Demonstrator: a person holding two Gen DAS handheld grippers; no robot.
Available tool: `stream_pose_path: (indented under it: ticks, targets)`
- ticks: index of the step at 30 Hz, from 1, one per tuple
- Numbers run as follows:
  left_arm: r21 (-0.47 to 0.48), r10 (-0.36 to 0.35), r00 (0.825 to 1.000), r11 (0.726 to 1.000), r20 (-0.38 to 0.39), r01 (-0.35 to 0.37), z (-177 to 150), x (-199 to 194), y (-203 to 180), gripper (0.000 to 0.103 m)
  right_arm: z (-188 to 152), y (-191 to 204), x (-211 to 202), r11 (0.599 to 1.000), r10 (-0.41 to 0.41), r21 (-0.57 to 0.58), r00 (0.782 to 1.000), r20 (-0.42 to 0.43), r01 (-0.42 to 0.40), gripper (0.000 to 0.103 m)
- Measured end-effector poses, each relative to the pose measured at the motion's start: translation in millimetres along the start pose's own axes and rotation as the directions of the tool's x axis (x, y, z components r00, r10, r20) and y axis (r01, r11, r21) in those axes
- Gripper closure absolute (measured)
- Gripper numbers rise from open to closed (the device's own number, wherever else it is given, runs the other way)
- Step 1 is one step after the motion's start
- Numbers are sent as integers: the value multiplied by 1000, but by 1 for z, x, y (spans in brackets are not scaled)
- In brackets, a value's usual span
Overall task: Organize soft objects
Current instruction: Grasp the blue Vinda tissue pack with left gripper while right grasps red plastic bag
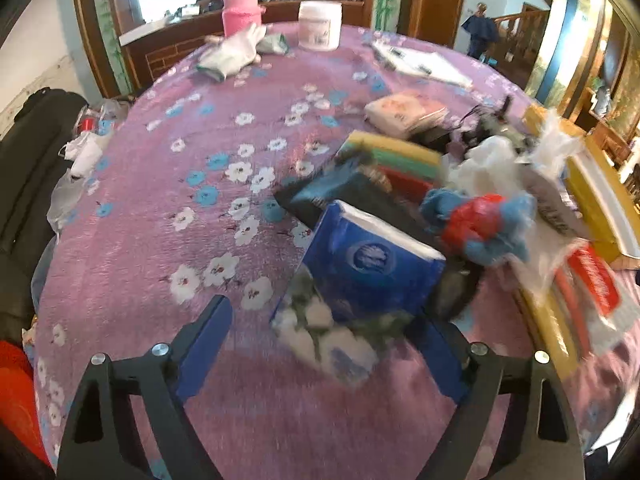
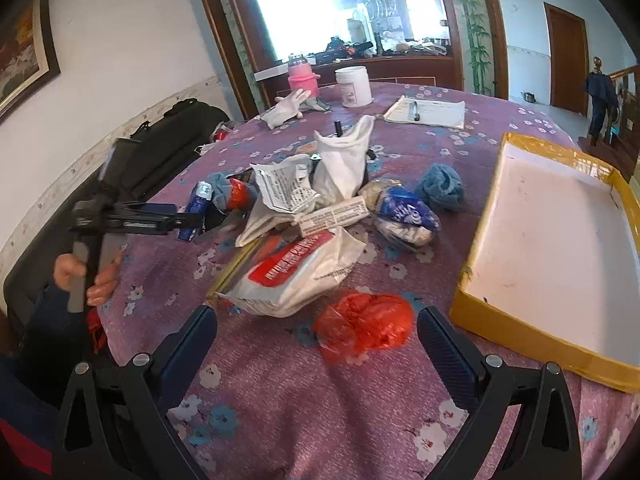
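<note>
Left wrist view: my left gripper (image 1: 324,344) is over the purple cloth (image 1: 160,208), jaws partly apart. A blue tissue pack (image 1: 372,268) sits between them, its near end blurred. The right pad looks to touch it; the left pad stands clear of it. I read this as a grasp not yet made, nothing held. Behind the pack is a sponge stack (image 1: 394,160), and right of it a blue-and-red cloth wad (image 1: 480,224). The yellow box (image 1: 600,200) shows at the right edge.

Right wrist view: my right gripper (image 2: 316,332) hangs wide open and empty above the near table. A red bag (image 2: 364,326) lies between the fingers' line of sight, on the cloth, not touched. The heap sits mid-table: a white pouch (image 2: 296,276), a white cloth (image 2: 344,160), a blue towel (image 2: 440,186). The box tray (image 2: 560,240) lies right, empty inside. The left gripper shows far left, at the heap's edge.

Judgement: the step is picking the tissue pack. I should centre the pack between both pads before squeezing. It is soft, so a light grip, then lift straight clear of the heap.
</note>
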State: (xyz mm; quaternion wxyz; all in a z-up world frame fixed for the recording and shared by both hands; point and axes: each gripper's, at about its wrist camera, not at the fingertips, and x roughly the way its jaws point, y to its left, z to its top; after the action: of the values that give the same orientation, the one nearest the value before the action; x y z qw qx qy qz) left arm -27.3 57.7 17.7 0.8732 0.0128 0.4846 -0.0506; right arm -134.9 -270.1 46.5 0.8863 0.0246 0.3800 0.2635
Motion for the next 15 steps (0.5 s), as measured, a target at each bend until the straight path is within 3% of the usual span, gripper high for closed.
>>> stream_pose_path:
  ticks: [1, 2, 4, 11, 13, 14, 15]
  targets:
    - [-6, -11, 1000, 1000, -5, 10, 1, 4, 0, 24, -1, -2, -1, 1000, 1, 2, 1000, 0, -1, 1]
    - [-15, -14, 1000, 1000, -17, 14, 1, 7, 1, 42, -2, -3, -1, 1000, -1, 5, 1000, -3, 1, 1]
    - [-21, 2, 1000, 1000, -4, -2, -1, 5, 0, 44, -4, -6, 1, 1000, -13, 12, 1000, -16, 13, 1]
    - [-27, -86, 995, 996, 59, 88, -26, -27, -16, 45, -1, -12, 21, 999, -37, 28, 996, -81, 39, 3]
    - [-10, -114, 990, 993, 84, 116, -30, -38, -23, 45, 1, -11, 31, 998, -49, 32, 993, -103, 52, 9]
    - [3, -119, 989, 993, 91, 119, -30, -42, -27, 45, 2, -12, 36, 998, -49, 35, 992, -114, 54, 19]
    - [19, -122, 988, 993, 99, 121, -31, -45, -31, 45, 2, -13, 43, 997, -58, 44, 990, -132, 64, 35]
